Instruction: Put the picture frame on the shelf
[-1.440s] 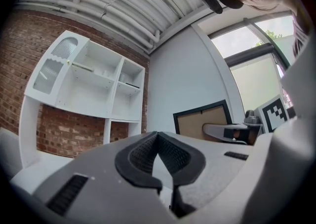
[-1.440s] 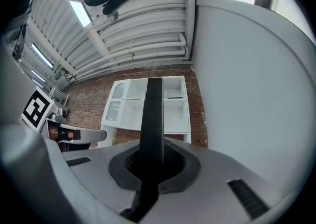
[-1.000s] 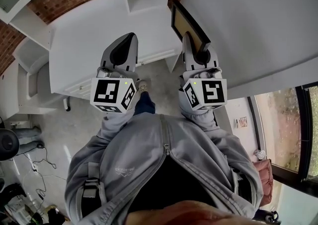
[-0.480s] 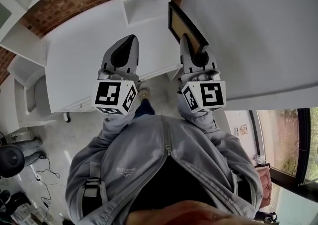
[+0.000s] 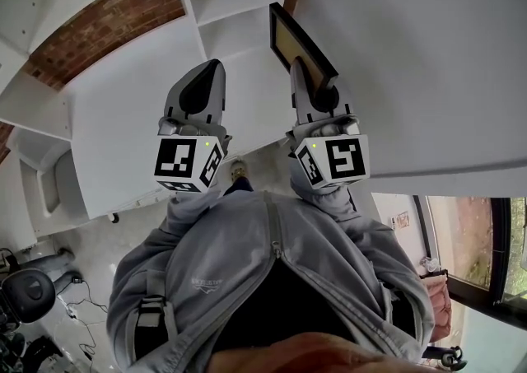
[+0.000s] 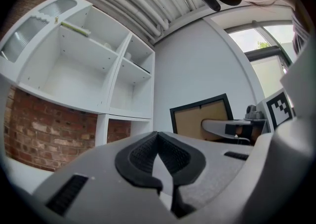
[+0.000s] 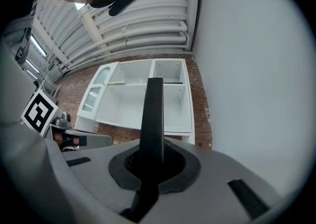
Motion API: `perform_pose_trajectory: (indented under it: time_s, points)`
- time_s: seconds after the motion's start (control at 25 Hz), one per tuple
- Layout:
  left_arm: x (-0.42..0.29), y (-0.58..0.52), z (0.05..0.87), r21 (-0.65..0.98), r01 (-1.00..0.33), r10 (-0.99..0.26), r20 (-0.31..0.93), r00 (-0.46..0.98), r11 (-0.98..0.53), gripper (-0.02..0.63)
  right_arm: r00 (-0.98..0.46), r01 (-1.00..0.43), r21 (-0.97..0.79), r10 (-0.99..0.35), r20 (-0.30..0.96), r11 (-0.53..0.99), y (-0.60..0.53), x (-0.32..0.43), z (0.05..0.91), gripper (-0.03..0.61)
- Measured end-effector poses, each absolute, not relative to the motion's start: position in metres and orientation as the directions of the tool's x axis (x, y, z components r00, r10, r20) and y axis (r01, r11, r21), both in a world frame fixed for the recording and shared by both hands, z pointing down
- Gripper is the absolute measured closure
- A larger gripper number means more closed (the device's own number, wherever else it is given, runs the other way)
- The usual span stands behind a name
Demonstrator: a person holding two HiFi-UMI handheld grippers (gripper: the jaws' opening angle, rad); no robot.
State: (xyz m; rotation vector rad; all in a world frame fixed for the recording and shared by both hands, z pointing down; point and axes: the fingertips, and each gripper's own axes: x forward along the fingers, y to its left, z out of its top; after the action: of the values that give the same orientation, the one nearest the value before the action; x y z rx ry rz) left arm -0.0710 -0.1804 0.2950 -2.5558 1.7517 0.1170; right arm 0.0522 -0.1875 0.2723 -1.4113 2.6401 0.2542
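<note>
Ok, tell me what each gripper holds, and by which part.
Right gripper: shut on the picture frame, pinching the black border at its near end. Left gripper: shut, empty.

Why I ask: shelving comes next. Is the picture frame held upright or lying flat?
Upright, on edge: the picture frame shows as a thin vertical bar clamped in the right gripper.

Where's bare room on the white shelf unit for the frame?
The lower wide bay, between the glass-door section and the narrow column, looks bare; it would likely take the picture frame. The narrow column's lower bay looks bare too. The upper wide bay has a thin greenish strip on its floor. Nothing crowded.
</note>
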Motion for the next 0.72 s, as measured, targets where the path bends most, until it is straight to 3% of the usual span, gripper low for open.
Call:
perform_pose_trajectory:
  time_s: [0.72]
  points:
    - [-0.121,-0.276,0.293,0.015,-0.913,-0.910,-0.086,0.406,-0.408,0.606,-0.544,-0.839,0.089,-0.817,-0.189,0.537,-0.283,-0.011,0.272,0.543]
